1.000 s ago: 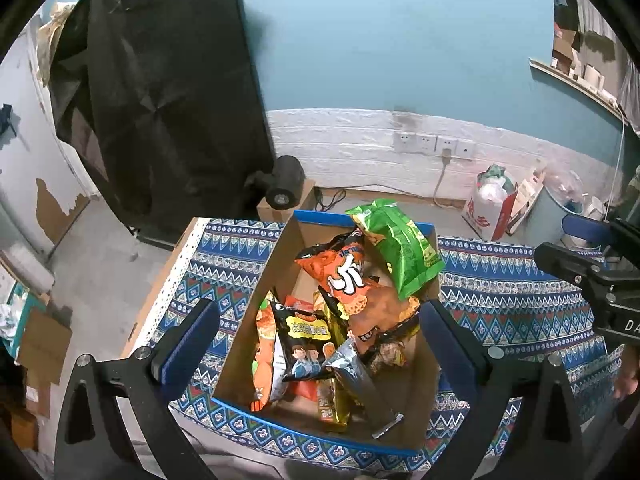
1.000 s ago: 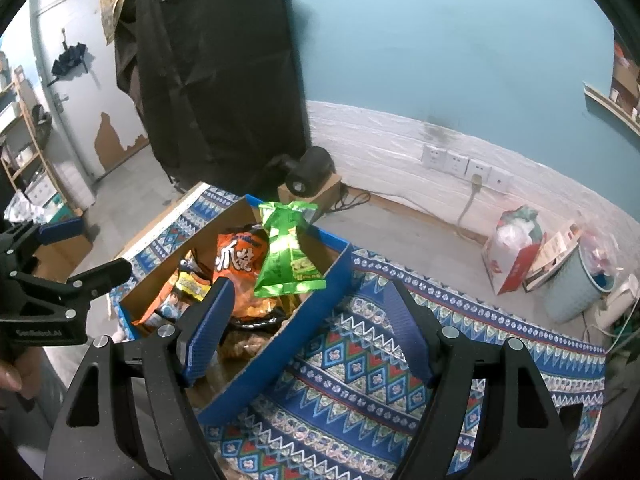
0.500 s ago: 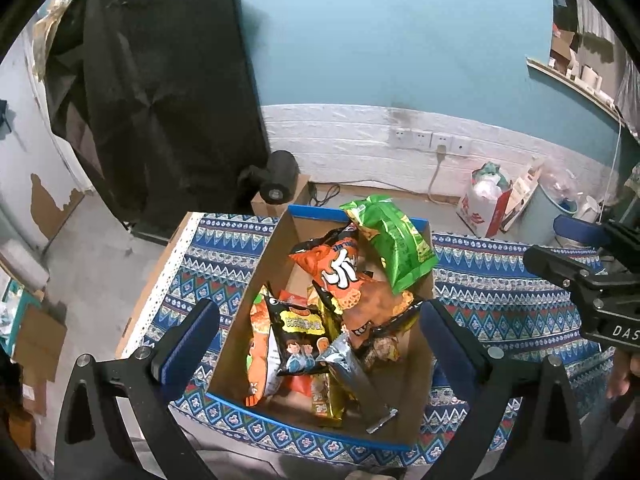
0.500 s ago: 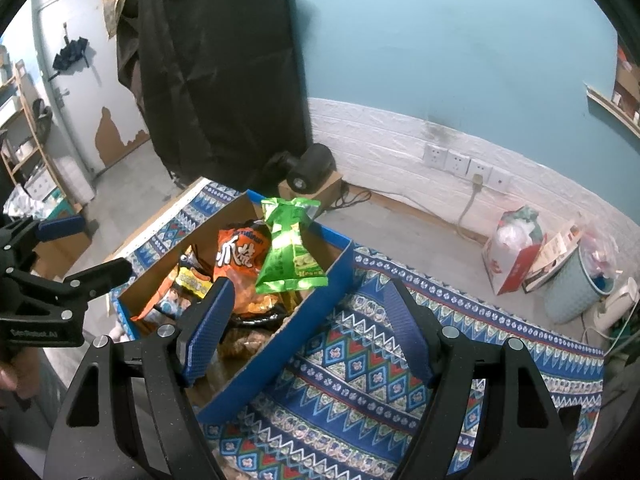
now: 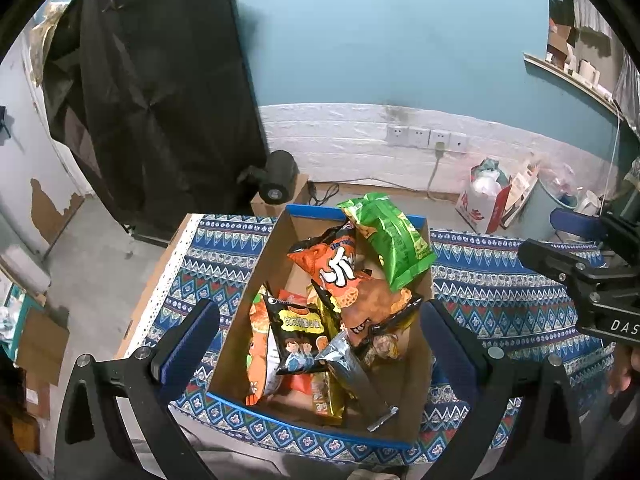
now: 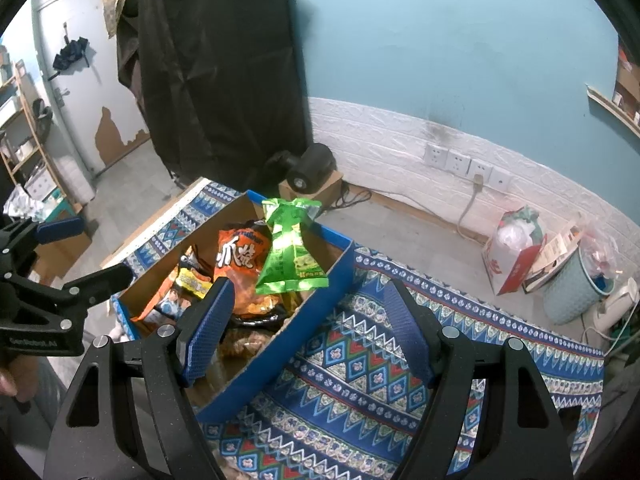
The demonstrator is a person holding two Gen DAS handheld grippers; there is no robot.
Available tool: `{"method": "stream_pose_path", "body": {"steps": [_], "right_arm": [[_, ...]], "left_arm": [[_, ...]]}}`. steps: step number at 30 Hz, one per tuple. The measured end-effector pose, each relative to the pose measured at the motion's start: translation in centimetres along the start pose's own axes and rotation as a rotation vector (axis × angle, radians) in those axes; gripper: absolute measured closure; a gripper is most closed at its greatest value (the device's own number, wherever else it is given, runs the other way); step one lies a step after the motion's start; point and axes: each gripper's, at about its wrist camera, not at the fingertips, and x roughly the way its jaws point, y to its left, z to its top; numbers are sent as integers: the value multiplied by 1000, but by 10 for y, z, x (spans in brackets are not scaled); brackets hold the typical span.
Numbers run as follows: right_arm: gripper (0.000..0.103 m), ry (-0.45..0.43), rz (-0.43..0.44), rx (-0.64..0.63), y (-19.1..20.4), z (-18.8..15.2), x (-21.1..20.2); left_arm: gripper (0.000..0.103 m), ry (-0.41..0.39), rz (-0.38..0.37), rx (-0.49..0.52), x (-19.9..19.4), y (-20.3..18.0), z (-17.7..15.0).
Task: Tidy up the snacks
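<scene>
Both grippers idle over the snack box (image 5: 256,280).
We see left gripper (image 5: 320,340) and right gripper (image 6: 308,328) spread wide, holding nothing; green bag (image 5: 390,240) and orange bag (image 5: 340,268) sit in the box on the patterned cloth (image 6: 360,368).

Two wrist fisheyes, angled steeply down.
Both share the blue-edged cardboard snack box (image 5: 280,272) (image 6: 280,344), left view nearer.

1 cardboard box (image 5: 256,280). Snack bags inside: 1 green (image 5: 390,240), 1 orange w/ white print (image 5: 340,268), 1 black (image 5: 298,336), 1 silver (image 5: 352,372); more underneath, approx 8 total, exact no. unclear. 4 wall sockets (image 5: 426,138) at 12 o'clock. 1 patterned cloth (image 5: 500,300).
</scene>
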Motion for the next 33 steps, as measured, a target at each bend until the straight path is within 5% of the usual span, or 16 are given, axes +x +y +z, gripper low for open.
{"method": "stream_pose_path", "body": {"steps": [33], "right_arm": [[27,10,-2,-3,-2,0,1]], "left_arm": [[2,20,-4,-11,2,0,-1]]}}
